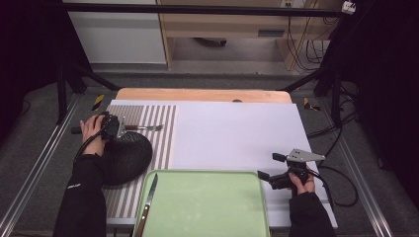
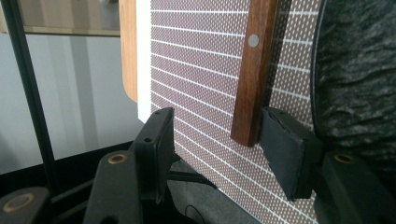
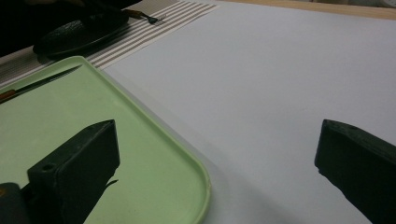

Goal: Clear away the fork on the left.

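A fork with a wooden handle (image 1: 143, 128) lies on the striped placemat (image 1: 163, 143), just behind a black plate (image 1: 126, 155). My left gripper (image 1: 121, 127) is at the handle end, held by a hand in a black sleeve. In the left gripper view the wooden handle (image 2: 252, 70) stands between the jaws of my left gripper (image 2: 217, 126). The handle sits close against one pad (image 2: 285, 149), with a wide gap to the other. My right gripper (image 1: 271, 166) rests open over the white sheet (image 1: 237, 133), beside the green tray's (image 1: 207, 202) far right corner, with nothing between its jaws.
A knife (image 1: 148, 200) lies along the left edge of the green tray (image 3: 140, 140) at the table's front. In the right gripper view the black plate (image 3: 79, 32) and fork (image 3: 149, 17) sit far off. Metal frame rails flank the table.
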